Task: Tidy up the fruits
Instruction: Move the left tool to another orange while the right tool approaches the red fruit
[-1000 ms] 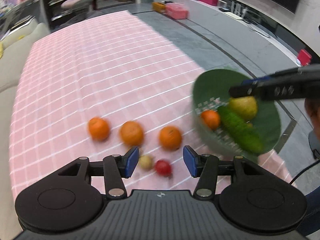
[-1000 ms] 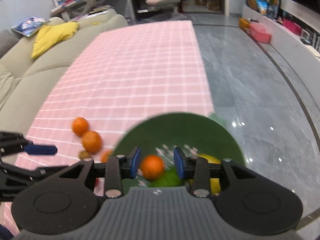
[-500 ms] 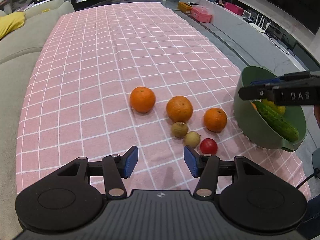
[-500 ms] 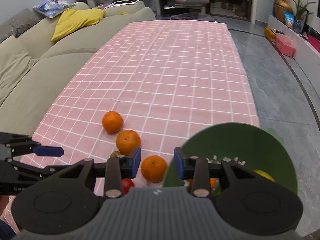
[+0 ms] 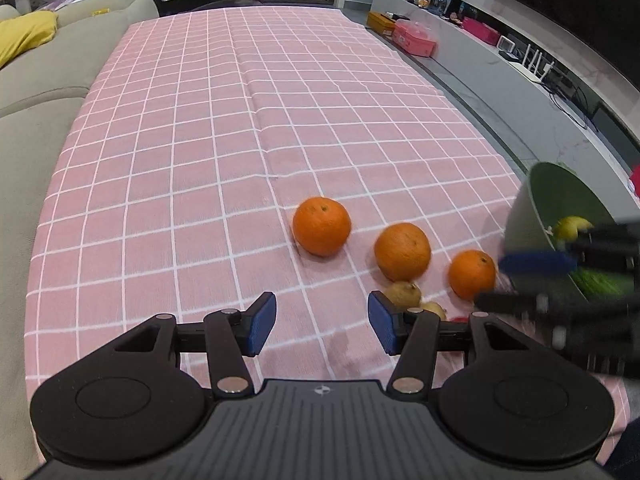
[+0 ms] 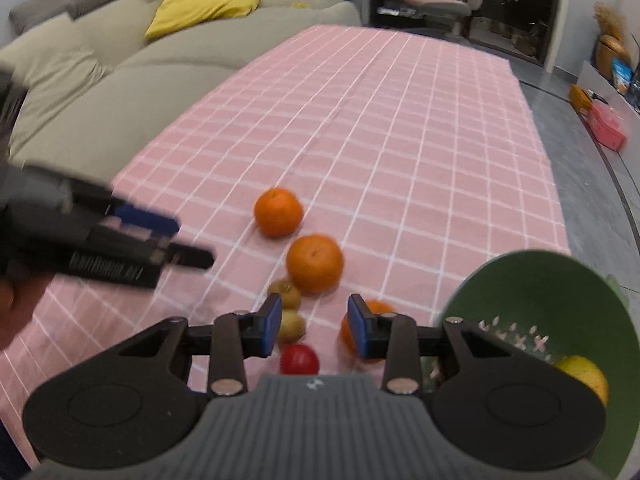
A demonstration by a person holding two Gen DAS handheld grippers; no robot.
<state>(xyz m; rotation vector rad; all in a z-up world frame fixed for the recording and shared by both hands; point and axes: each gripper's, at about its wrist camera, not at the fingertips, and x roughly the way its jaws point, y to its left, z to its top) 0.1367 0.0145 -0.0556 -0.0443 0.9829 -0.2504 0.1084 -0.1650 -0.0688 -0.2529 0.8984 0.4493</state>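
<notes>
Your right gripper (image 5: 532,280) smears across the green bowl (image 5: 532,216) (motion blur); its contents are half hidden. The red fruit (image 6: 299,359) is partly covered.

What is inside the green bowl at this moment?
Inside the green bowl a yellow fruit and something green show. The right gripper body covers the rest.

cloth (image 5: 248,128): three oranges (image 5: 402,251) in a row | two kiwis (image 6: 285,294) and a tomato (image 6: 299,359) just before them | bowl (image 6: 540,280) right, lemon (image 6: 584,372) inside | sofa (image 6: 80,92) left
</notes>
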